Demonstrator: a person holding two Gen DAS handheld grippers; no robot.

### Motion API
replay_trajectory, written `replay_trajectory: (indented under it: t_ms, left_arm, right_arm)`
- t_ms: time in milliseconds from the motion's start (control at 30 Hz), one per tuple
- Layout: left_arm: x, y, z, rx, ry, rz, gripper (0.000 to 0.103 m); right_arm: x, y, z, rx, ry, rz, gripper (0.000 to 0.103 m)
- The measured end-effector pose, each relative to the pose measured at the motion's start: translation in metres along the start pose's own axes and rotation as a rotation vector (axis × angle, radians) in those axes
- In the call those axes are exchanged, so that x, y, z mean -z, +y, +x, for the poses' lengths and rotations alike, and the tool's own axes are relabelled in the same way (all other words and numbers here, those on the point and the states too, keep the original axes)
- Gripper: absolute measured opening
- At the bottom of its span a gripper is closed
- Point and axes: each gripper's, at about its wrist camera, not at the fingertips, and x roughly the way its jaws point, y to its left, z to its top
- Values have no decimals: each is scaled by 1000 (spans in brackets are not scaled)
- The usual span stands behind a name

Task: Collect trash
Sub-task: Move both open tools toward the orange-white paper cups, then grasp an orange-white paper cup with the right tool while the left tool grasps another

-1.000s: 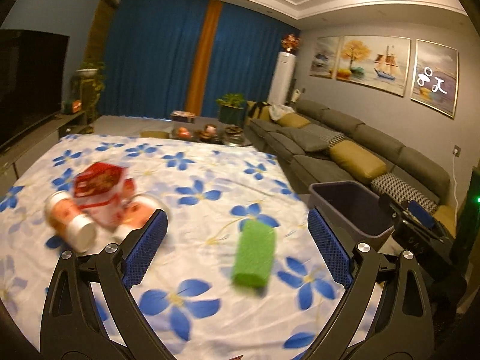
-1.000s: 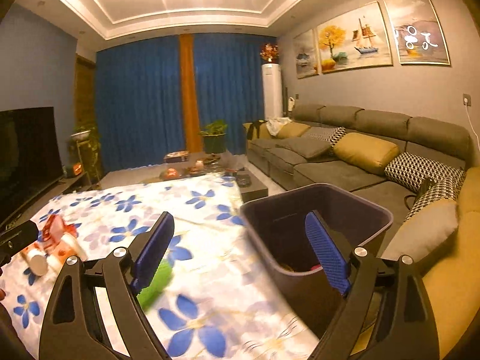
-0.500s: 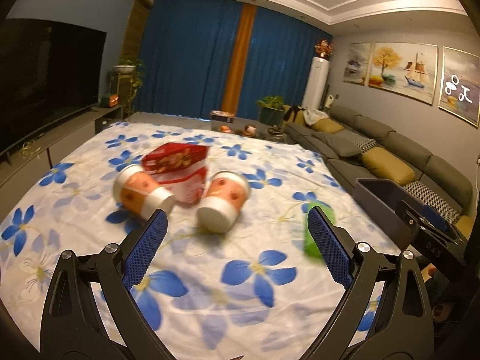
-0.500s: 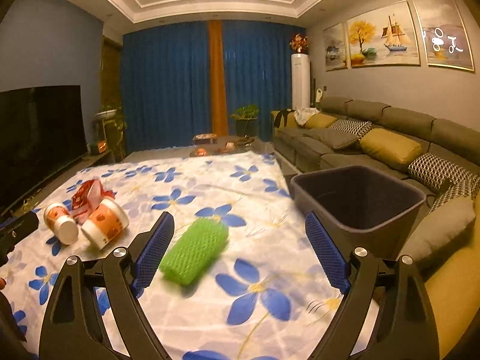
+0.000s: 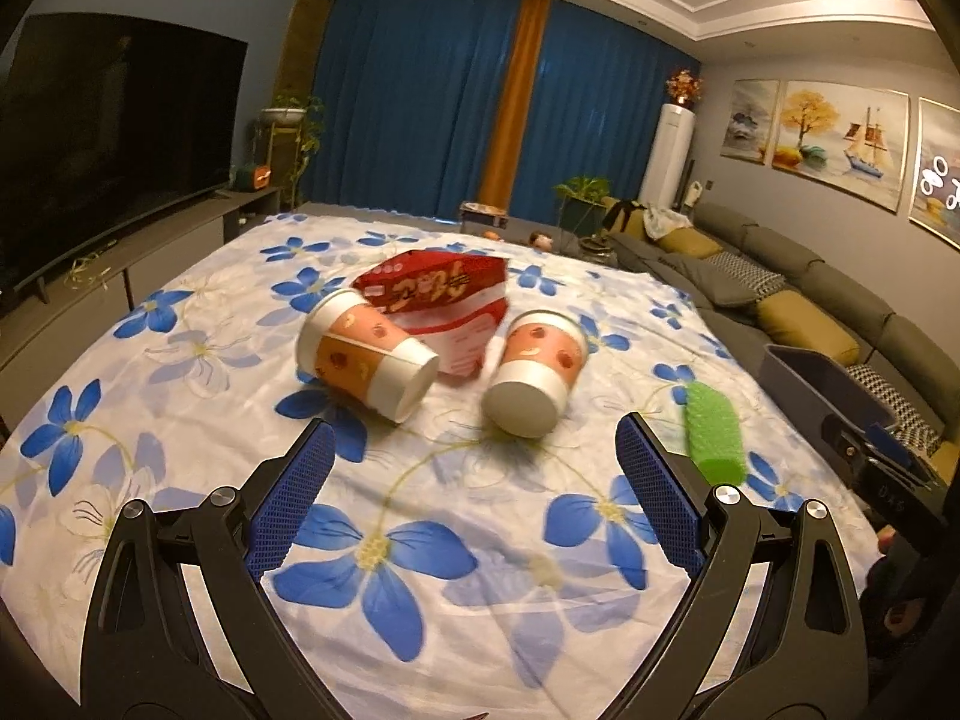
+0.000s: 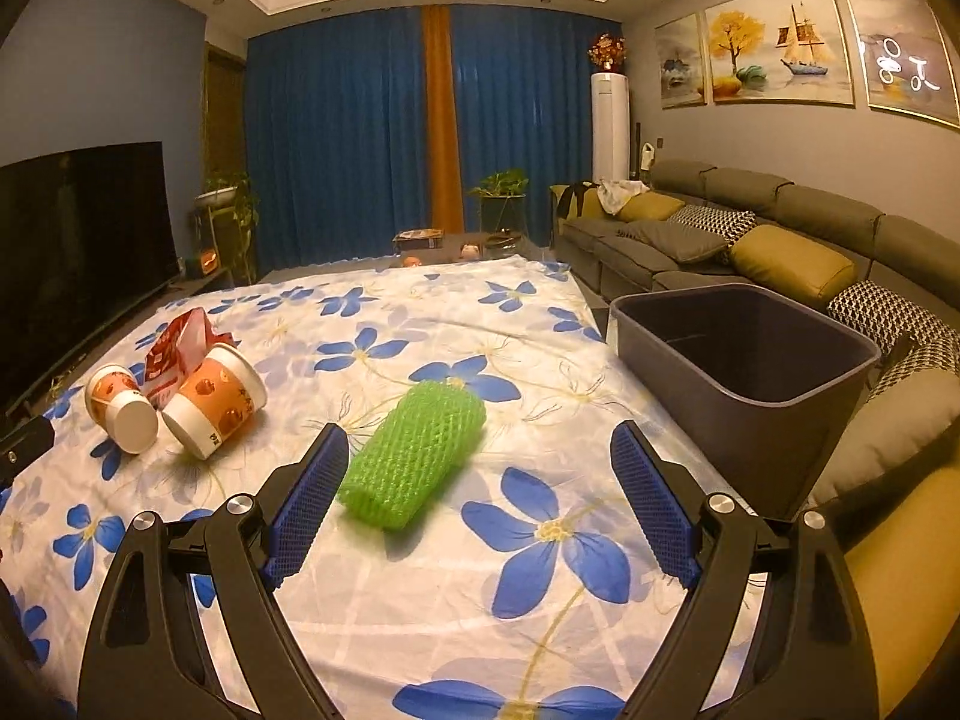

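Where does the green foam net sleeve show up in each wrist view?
Left wrist: green foam net sleeve lies at right, beyond the right-side finger.
Right wrist: it lies low centre, ahead of the open tongs.
Shared landmark: the grey plastic bin, right of the sleeve in both.

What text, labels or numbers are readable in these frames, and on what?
"DXS", roughly, faint, on the black body of the right gripper in the left wrist view.
Red snack bag: large pale characters, too blurred to read.
Paper cups: pattern only, and a small dark mark in the right wrist view, unreadable.
Rightmost wall painting: white brush strokes, not legible.
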Motion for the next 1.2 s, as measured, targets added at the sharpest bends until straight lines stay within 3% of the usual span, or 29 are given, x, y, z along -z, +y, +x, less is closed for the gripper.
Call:
replay_trajectory:
  t_ms: [267,633,833,1200]
  left_arm:
    - [-8,32,11,-75,1,-53,93]
    - [-21,80,12,-204,-13,-118,93]
    - [-28,103,12,-225,-24,-151,93]
    - [-28,109,28,-183,-1,-153,93]
  right_arm:
    - [-6,31,13,-65,21,-19,86]
    - [-22,133,61,-226,117,-73,86]
    - [-26,164,102,-218,206,-31,86]
    - [-21,179,139,-178,292,-10,73]
